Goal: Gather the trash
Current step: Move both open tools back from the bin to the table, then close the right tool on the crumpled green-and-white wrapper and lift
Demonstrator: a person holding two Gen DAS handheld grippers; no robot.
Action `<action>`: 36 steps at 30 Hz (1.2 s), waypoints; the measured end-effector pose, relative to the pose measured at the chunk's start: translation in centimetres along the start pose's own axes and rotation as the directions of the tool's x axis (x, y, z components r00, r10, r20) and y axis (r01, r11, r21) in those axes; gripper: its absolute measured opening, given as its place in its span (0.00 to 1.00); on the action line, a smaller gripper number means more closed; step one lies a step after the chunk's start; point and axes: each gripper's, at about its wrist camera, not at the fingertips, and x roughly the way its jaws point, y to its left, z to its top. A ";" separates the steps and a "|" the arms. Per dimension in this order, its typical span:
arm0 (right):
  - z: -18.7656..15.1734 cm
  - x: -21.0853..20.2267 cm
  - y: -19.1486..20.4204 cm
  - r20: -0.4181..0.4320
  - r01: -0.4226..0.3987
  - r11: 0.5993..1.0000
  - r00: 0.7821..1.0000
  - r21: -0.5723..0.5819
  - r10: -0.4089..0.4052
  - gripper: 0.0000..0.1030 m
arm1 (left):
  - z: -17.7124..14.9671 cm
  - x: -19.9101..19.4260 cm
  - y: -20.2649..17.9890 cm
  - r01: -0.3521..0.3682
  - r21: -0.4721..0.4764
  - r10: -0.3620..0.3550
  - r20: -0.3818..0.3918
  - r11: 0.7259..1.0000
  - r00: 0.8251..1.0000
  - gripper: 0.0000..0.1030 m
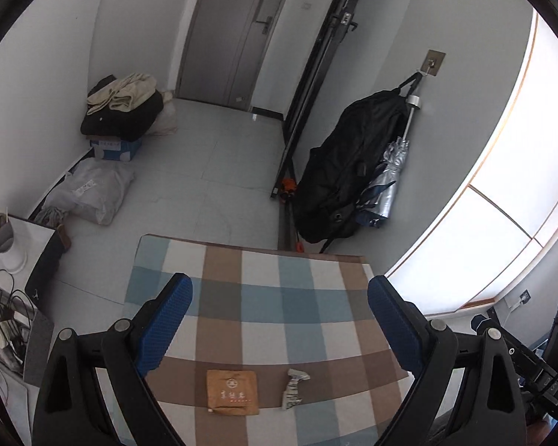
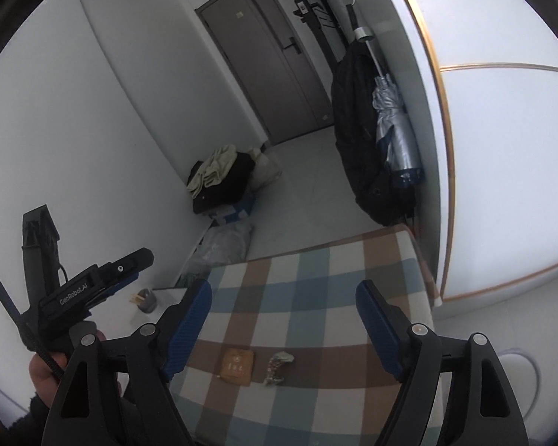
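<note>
Two pieces of trash lie on a table under a checked cloth (image 1: 279, 297) (image 2: 316, 282): a flat brown paper packet (image 1: 232, 392) (image 2: 237, 367) and, to its right, a crumpled printed wrapper (image 1: 295, 388) (image 2: 278, 366). My left gripper (image 1: 280, 297) hovers above the cloth, its blue-padded jaws wide apart with nothing between them; both pieces lie below and nearer than its tips. My right gripper (image 2: 283, 306) is also open and empty over the same cloth. The body of the left gripper (image 2: 93, 286) shows at the left of the right wrist view, held by a hand (image 2: 46, 375).
Beyond the table on the floor are a pile of clothes on a blue box (image 1: 124, 111), a grey plastic bag (image 1: 89, 193), and a black bag with a silver umbrella (image 1: 357, 171) hanging on the wall. A white holder (image 1: 5, 238) and cables stand on a side surface at left.
</note>
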 end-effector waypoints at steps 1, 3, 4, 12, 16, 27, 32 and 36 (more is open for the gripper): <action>-0.4 0.8 0.2 -0.018 -0.004 1.000 1.000 -0.001 0.004 0.78 | -0.1 0.3 0.7 -0.007 -0.014 0.007 -0.007 1.000 1.000 0.91; -1.0 2.8 0.6 -0.057 0.001 1.000 0.998 -0.001 -0.001 0.78 | -0.3 0.7 2.2 -0.015 -0.045 0.014 -0.019 0.999 1.000 0.91; -1.4 3.9 0.7 -0.084 0.010 1.000 0.996 -0.001 -0.010 0.78 | -0.4 1.1 3.0 -0.023 -0.061 0.021 -0.027 0.998 0.999 0.91; -4.9 10.3 0.0 -0.299 0.047 0.998 0.954 0.044 -0.031 0.78 | -0.7 2.3 5.9 -0.029 -0.128 0.018 -0.085 0.991 0.996 0.91; -6.4 12.6 0.1 -0.365 0.053 0.998 0.930 0.027 -0.040 0.77 | -0.9 3.2 6.8 -0.046 -0.143 0.028 -0.129 0.989 0.991 0.91; -9.5 17.1 1.2 -0.482 0.067 0.996 0.872 -0.061 -0.088 0.67 | -1.4 4.5 8.2 -0.059 -0.163 0.025 -0.205 0.985 0.978 0.91; -9.8 17.7 1.5 -0.487 0.090 0.990 0.863 -0.113 -0.134 0.53 | -1.7 5.2 8.6 -0.074 -0.166 0.032 -0.239 0.983 0.970 0.91; -9.8 17.7 1.7 -0.484 0.094 0.982 0.860 -0.163 -0.163 0.30 | -2.2 5.9 8.8 -0.099 -0.156 0.056 -0.260 0.983 0.964 0.91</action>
